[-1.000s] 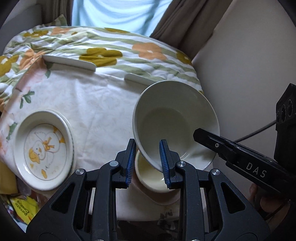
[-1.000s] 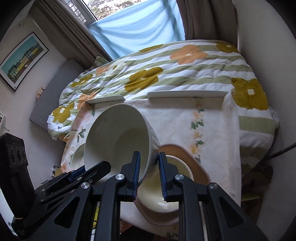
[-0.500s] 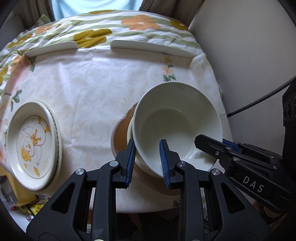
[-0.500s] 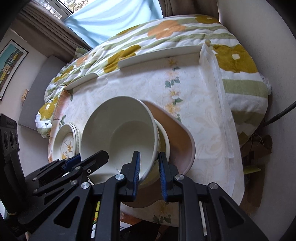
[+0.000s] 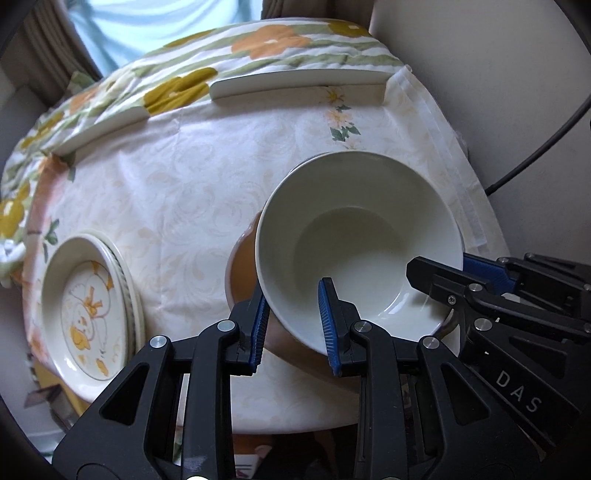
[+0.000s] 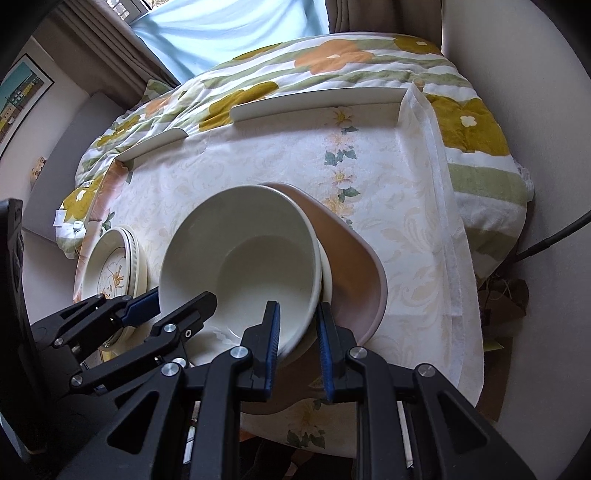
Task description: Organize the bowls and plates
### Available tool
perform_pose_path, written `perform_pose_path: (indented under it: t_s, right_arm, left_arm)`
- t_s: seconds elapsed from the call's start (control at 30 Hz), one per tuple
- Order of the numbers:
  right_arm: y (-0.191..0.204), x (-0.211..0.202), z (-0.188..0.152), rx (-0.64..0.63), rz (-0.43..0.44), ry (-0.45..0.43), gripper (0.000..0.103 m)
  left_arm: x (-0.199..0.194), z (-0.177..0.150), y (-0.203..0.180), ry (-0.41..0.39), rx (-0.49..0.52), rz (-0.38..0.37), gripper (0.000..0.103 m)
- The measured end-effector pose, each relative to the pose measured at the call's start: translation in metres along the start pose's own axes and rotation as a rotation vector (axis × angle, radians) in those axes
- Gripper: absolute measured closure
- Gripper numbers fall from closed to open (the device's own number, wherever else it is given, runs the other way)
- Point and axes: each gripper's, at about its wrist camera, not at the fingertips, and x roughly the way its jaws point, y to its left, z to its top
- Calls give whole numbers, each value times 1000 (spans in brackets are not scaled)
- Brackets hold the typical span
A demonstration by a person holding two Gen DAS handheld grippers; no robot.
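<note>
On a tabletop (image 5: 192,184) draped in a cream patterned cloth, two black claws with blue pads hold one large, deep, cream-white ceramic bowl (image 5: 354,229) by opposite sides of its rim. Seen from the left wrist camera, the left claw (image 5: 291,325) pinches the near rim, one pad outside the wall and one inside. From the right wrist camera, the right claw (image 6: 297,339) grips the rim the same way at the bowl's near right edge, its pads pressed close on the wall. Each claw shows in the other's view, reaching in from the side.

The bowl sits tilted slightly, nested in a smaller cream bowl (image 6: 325,266) whose rim peeks out along its right side. Both rest on a wide, shallow, dusty-pink plate (image 6: 354,258) near the tabletop's front edge. To the left, apart from this stack, lies a round cream plate with a yellow duck drawing (image 5: 85,310), set on top of at least one more plate with a ribbed rim.

At the far edge of the cloth lie two long, flat, white curved pieces (image 5: 295,83), end to end with a gap between them. Beyond them spreads a quilt with orange and mustard flowers and green stripes (image 6: 332,59), below a window with a pale blue curtain (image 6: 229,29).
</note>
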Motion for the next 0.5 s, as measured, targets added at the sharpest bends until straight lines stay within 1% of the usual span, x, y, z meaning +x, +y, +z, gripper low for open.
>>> perform_pose_path:
  t_s: [0.2, 0.33, 0.4, 0.5]
  right_arm:
    - [-2, -1, -3, 15, 16, -4, 85]
    - [-2, -1, -4, 16, 20, -4, 85]
    - [-2, -2, -4, 18, 29, -6, 85]
    - [-3, -14, -2, 20, 41, -33, 85]
  left_arm:
    - [1, 1, -2, 3, 25, 28, 80]
    - [1, 1, -2, 4, 27, 29, 80]
    - [2, 1, -1, 7, 22, 18, 80]
    - [-2, 3, 8, 13, -6, -22, 80]
